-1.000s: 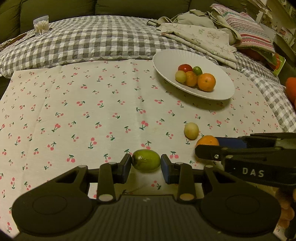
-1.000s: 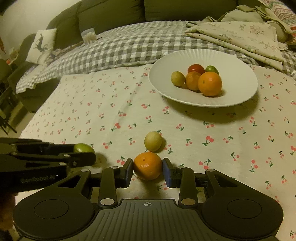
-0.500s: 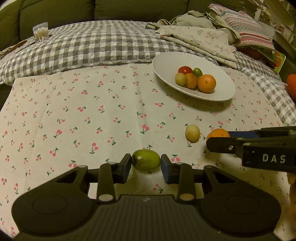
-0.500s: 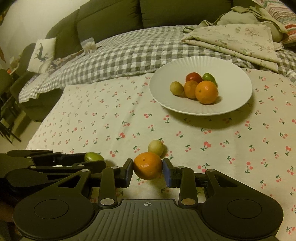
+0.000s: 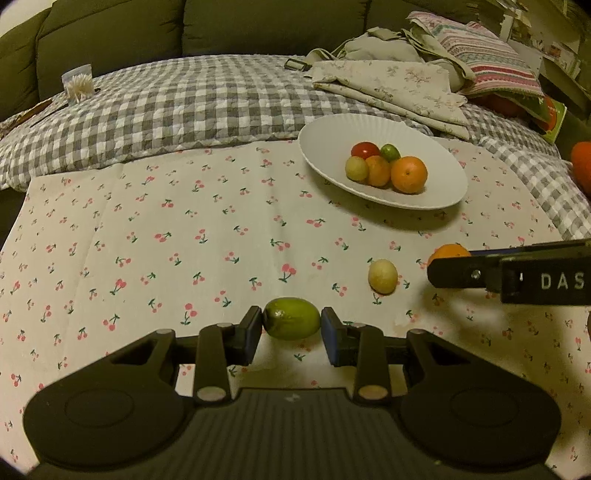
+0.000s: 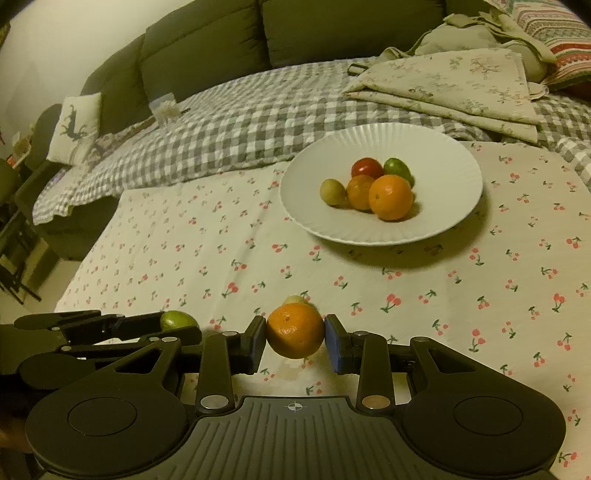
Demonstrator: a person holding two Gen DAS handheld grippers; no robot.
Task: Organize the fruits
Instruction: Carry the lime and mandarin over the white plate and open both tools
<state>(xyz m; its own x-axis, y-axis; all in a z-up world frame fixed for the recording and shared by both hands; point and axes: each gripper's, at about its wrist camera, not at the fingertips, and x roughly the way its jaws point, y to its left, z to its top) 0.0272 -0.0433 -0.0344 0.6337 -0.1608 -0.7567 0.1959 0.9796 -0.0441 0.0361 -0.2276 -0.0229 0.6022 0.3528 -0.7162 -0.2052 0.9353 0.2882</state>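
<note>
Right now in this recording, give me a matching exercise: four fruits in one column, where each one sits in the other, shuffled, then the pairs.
1. oval green lime
2. loose round orange tangerine
3. pale yellow round fruit
4. small red tomato

A. lying on the cherry-print cloth, ungripped
B. in the left hand-held gripper
C. on the white fluted plate
D. in the right hand-held gripper

Pairs: 1-B, 2-D, 3-A, 4-C

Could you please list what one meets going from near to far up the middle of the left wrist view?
Left gripper shut on the lime → pale fruit on the cherry cloth → plate of fruit → checked blanket → sofa back.
</note>
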